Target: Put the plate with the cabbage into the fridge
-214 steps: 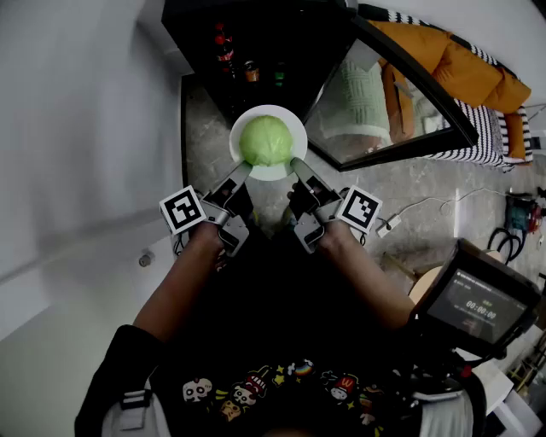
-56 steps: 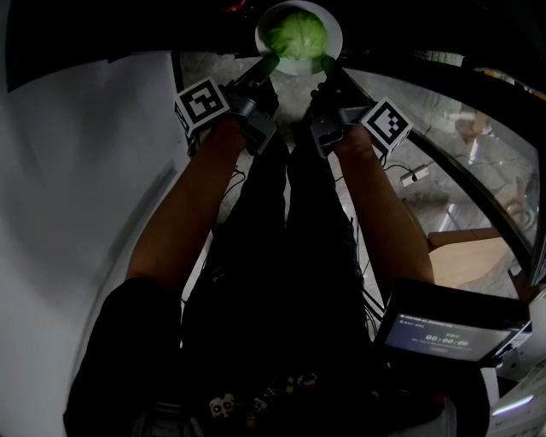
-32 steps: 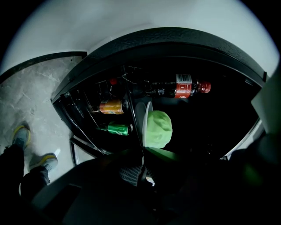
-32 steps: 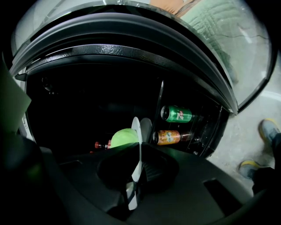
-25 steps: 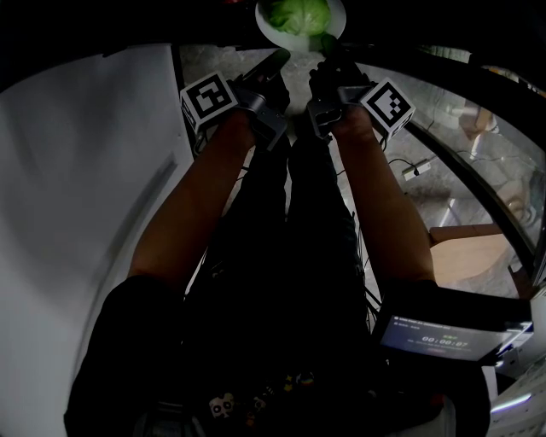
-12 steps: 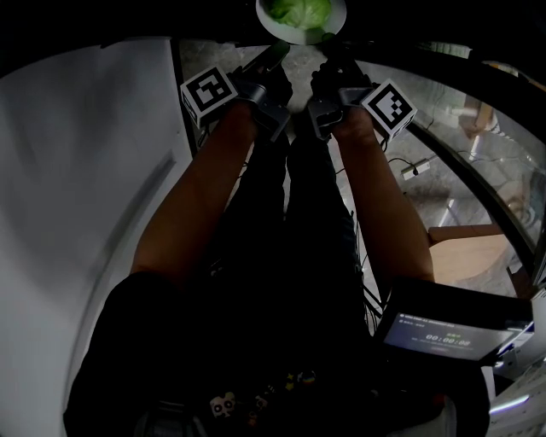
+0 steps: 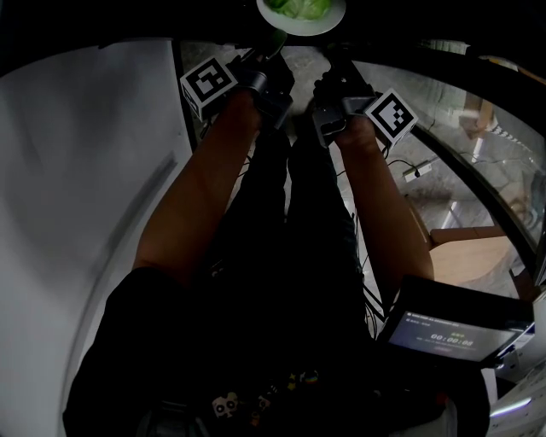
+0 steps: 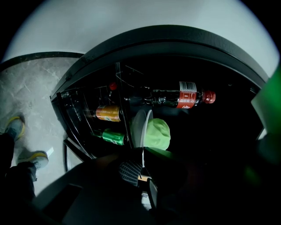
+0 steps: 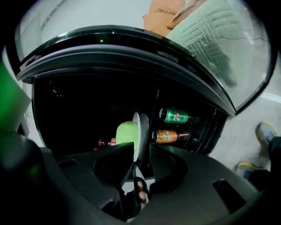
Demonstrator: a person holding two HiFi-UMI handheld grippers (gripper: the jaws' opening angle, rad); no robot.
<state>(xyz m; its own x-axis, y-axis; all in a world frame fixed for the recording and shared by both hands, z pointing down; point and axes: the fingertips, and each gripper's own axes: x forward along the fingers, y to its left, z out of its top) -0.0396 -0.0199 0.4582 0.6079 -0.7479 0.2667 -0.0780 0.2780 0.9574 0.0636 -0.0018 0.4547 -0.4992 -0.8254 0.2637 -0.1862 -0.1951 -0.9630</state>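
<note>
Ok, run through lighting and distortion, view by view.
Head view: dim, the clothing near black, the plate cut by the top edge. Left gripper view: fisheye bend, black corners, fridge interior dark, cabbage bright. Right gripper view: same bend, a blurred green patch at left.

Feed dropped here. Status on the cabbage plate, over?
Left gripper, right gripper shut on plate rim. Cabbage on plate, at open fridge. Soda cans, cola bottle inside; none blocking.

A round white plate (image 7: 334,15) carries a pale green cabbage (image 7: 299,7) head at its middle. The left gripper (image 7: 277,41) and right gripper (image 7: 328,51) pinch its near rim, holding it at the open front of the black fridge (image 8: 175,46).
</note>
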